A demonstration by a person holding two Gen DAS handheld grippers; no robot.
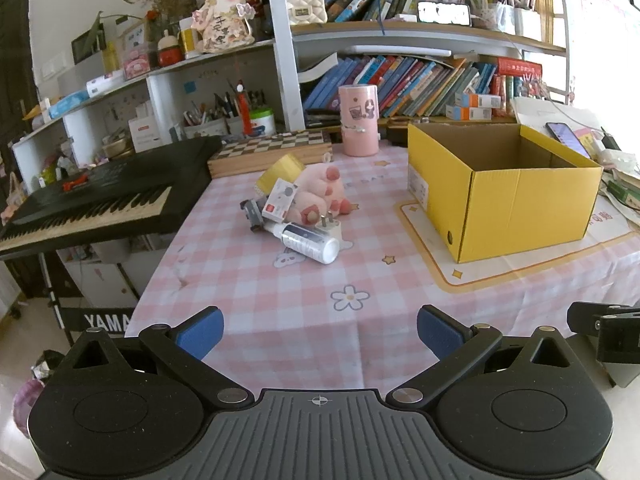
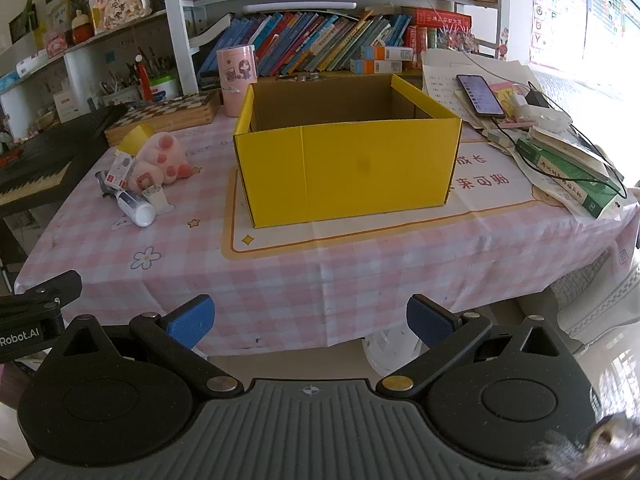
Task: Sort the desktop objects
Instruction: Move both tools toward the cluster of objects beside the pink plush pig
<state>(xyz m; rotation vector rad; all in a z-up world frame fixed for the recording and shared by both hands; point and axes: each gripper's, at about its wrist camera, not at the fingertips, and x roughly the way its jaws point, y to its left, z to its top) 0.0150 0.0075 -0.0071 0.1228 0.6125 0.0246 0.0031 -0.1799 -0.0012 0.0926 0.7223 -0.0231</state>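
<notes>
A pile of small objects lies on the pink checked tablecloth: a pink plush toy (image 1: 316, 190), a white bottle (image 1: 310, 242) on its side, a white plug (image 1: 330, 226), a small white box (image 1: 280, 200), a yellow box (image 1: 280, 170) and a grey item (image 1: 253, 210). An open, empty yellow cardboard box (image 1: 504, 192) stands to their right. My left gripper (image 1: 320, 332) is open and empty, at the table's front edge, well short of the pile. My right gripper (image 2: 310, 320) is open and empty in front of the yellow box (image 2: 344, 172). The plush (image 2: 158, 160) and bottle (image 2: 136, 206) lie to its left.
A pink canister (image 1: 358, 120) and a chessboard box (image 1: 272, 152) stand behind the pile. A black keyboard (image 1: 100, 200) is left of the table. A phone (image 2: 480, 94), cables and books (image 2: 572, 172) lie at the right. Bookshelves fill the back.
</notes>
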